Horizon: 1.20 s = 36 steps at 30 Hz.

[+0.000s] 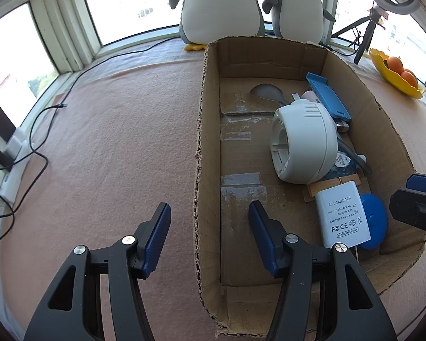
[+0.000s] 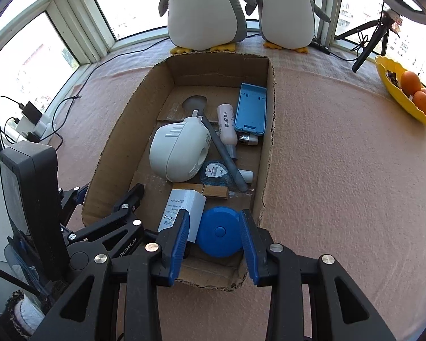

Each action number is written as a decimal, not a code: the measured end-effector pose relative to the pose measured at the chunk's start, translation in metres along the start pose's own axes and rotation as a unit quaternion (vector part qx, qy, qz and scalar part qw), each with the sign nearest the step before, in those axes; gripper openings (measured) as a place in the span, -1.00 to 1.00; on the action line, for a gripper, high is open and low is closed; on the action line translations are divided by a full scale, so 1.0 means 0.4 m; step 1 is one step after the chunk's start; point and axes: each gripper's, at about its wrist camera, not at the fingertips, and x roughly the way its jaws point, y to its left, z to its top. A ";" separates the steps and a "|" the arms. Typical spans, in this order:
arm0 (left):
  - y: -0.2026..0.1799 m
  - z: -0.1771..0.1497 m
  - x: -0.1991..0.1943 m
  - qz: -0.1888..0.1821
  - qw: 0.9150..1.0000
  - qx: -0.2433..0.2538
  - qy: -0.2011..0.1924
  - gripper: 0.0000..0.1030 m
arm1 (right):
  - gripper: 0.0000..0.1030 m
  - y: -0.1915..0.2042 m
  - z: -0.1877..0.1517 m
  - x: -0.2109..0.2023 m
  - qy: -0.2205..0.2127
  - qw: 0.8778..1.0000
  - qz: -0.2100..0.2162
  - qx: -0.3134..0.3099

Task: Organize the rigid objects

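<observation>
An open cardboard box (image 1: 210,65) lies on the pink cloth and holds several items: a white round casing (image 2: 179,150), a white AC/DC adapter (image 2: 184,207), a blue round disc (image 2: 220,231), a blue phone stand (image 2: 251,110), a wooden clip (image 2: 210,190) and a grey spoon (image 2: 224,153). My left gripper (image 1: 210,238) is open and straddles the box's left wall without pressing it. My right gripper (image 2: 215,238) hovers open over the box's near end. The disc shows between its fingers, and there is a gap on the left side. Nothing is held.
Two penguin plush toys (image 2: 207,8) stand behind the box by the window. A yellow bowl of oranges (image 2: 406,96) and a tripod (image 2: 369,45) sit at the far right. Black cables (image 1: 37,142) and a power strip run along the left edge.
</observation>
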 end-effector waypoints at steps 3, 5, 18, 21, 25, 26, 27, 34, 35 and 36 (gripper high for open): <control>0.000 0.000 0.000 0.002 1.000 -0.001 0.000 0.11 | -0.36 -0.014 -0.002 -0.021 -0.010 1.000 0.002 0.003; -0.001 0.000 -0.002 0.005 1.000 0.001 -0.001 0.11 | -0.36 -0.025 -0.006 -0.033 -0.014 1.000 0.009 0.007; -0.011 -0.012 -0.092 0.039 0.999 0.008 -0.033 0.10 | -0.11 -0.096 -0.052 -0.150 -0.060 0.998 0.002 -0.005; -0.012 -0.019 -0.120 0.033 0.999 -0.003 -0.033 0.10 | -0.05 -0.117 -0.056 -0.167 -0.064 0.998 0.004 -0.003; -0.017 -0.024 -0.152 0.020 0.999 -0.017 -0.029 0.10 | 0.05 -0.126 -0.060 -0.189 -0.071 0.997 -0.001 -0.010; -0.025 -0.028 -0.165 0.021 0.999 -0.018 -0.031 0.10 | 0.08 -0.125 -0.061 -0.195 -0.074 0.997 -0.003 -0.014; -0.029 -0.031 -0.178 0.022 0.999 -0.019 -0.034 0.11 | 0.14 -0.123 -0.064 -0.203 -0.077 0.997 -0.006 -0.020; -0.047 -0.034 -0.286 0.014 0.998 -0.035 -0.060 0.32 | 0.32 -0.106 -0.070 -0.268 -0.111 0.992 -0.022 -0.051; -0.049 -0.033 -0.304 0.015 0.997 -0.037 -0.066 0.34 | 0.33 -0.103 -0.070 -0.276 -0.115 0.991 -0.024 -0.056; -0.050 -0.032 -0.321 0.016 0.997 -0.039 -0.071 0.39 | 0.33 -0.100 -0.069 -0.284 -0.120 0.991 -0.026 -0.061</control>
